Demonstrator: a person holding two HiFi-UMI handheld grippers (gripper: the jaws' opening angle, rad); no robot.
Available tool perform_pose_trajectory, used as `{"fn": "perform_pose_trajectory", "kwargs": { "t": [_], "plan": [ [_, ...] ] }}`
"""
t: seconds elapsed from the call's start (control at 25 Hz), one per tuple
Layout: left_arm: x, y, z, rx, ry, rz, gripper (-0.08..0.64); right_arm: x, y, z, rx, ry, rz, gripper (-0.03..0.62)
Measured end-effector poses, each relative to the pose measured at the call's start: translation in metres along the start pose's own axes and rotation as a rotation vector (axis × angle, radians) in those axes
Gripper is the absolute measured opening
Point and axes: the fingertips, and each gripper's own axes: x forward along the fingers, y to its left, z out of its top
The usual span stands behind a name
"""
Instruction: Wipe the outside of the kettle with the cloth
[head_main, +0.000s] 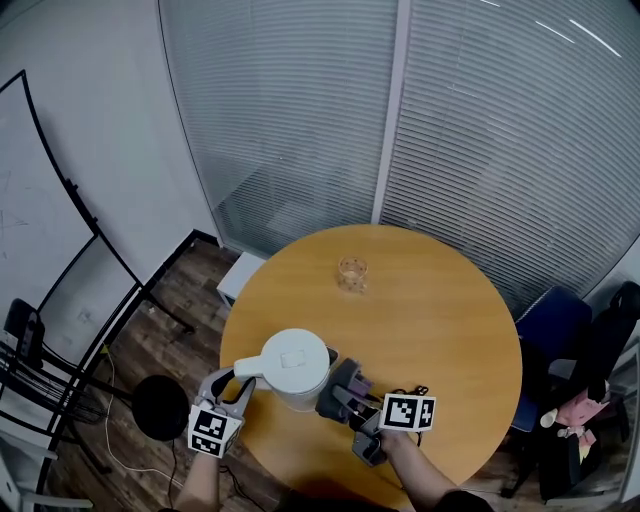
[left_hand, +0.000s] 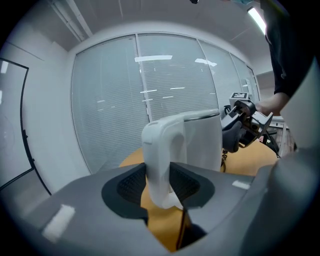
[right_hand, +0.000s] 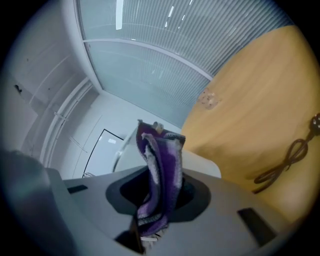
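One white kettle (head_main: 296, 368) near our edge of the one round counter (head_main: 450, 330), our left gripper (left_hand: 161, 189) clamped on its handle (left_hand: 159, 155), right gripper (right_hand: 159, 200) pinching one purple cloth (right_hand: 161, 170) beside the kettle, one glass (head_main: 352, 273) beyond.

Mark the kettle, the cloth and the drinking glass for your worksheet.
kettle (head_main: 296, 360), head view, on its white lid.
cloth (right_hand: 162, 170), right gripper view, on its purple middle fold.
glass (head_main: 352, 273), head view, on its clear wall.

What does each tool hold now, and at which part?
The left tool grips the white kettle by its handle; the right tool pinches the purple cloth by its lower part.
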Motion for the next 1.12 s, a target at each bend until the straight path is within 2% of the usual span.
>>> {"fn": "perform_pose_trajectory", "kwargs": {
  "t": [0.24, 0.64, 0.92, 1.12],
  "plan": [
    [0.004, 0.000, 0.001, -0.008, 0.003, 0.017, 0.152, 0.015, -0.066, -0.031, 0.034, 0.089, -0.151, 0.097],
    [0.012, 0.006, 0.001, -0.037, -0.009, 0.030, 0.152, 0.035, -0.138, -0.062, -0.042, 0.166, -0.439, 0.097],
    [0.016, 0.008, 0.000, -0.034, -0.006, 0.007, 0.152, 0.032, -0.138, -0.060, -0.043, 0.112, -0.476, 0.097],
    [0.022, 0.012, 0.001, -0.015, 0.001, -0.020, 0.153, 0.012, -0.102, -0.050, -0.068, -0.021, -0.462, 0.097]
  ]
}}
